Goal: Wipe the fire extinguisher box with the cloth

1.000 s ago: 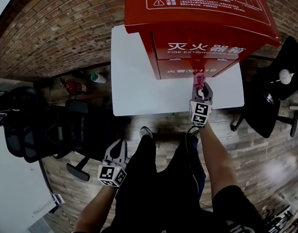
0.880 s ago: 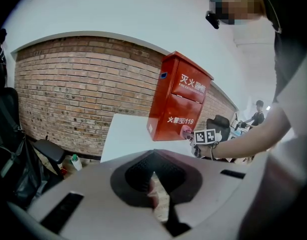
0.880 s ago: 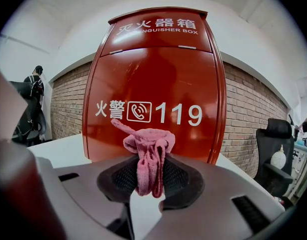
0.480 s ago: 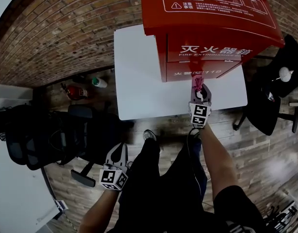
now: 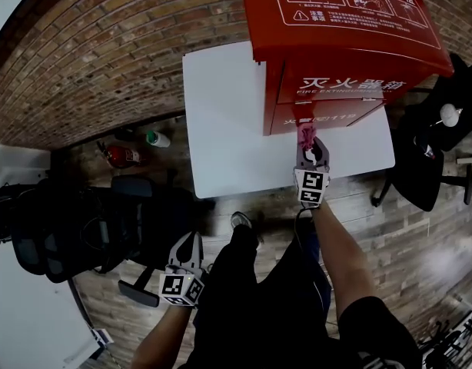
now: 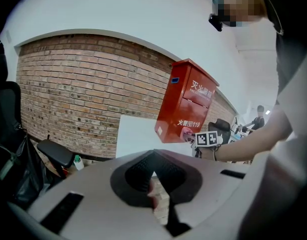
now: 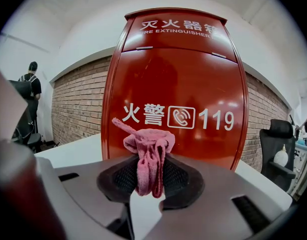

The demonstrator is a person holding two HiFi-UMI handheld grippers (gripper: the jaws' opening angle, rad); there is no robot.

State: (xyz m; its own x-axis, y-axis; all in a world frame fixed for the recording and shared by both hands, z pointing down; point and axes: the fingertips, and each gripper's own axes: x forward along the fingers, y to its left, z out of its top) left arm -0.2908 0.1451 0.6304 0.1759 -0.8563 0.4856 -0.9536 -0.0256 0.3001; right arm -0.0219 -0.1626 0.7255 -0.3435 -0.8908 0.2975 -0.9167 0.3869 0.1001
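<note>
Holding cloth (image 7: 149,146), right gripper (image 5: 313,144) faces box (image 7: 178,79) near its lower edge.

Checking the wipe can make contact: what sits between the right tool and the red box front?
Only the pink cloth, pinched in the right tool, lies before the fire extinguisher box; the right gripper view shows it.

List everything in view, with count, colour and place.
fire extinguisher box: one, red, standing on the table
table: one, white, against the brick wall
cloth: one, pink, at the box's lower front
small extinguisher: one, red, on the floor left of the table
bottle: one, green-capped, beside it
office chairs: two, black, either side of the table
bystander: one, dark clothes, far left
right gripper: grey, shut on the cloth
left gripper: grey, shut, empty, low by the legs
</note>
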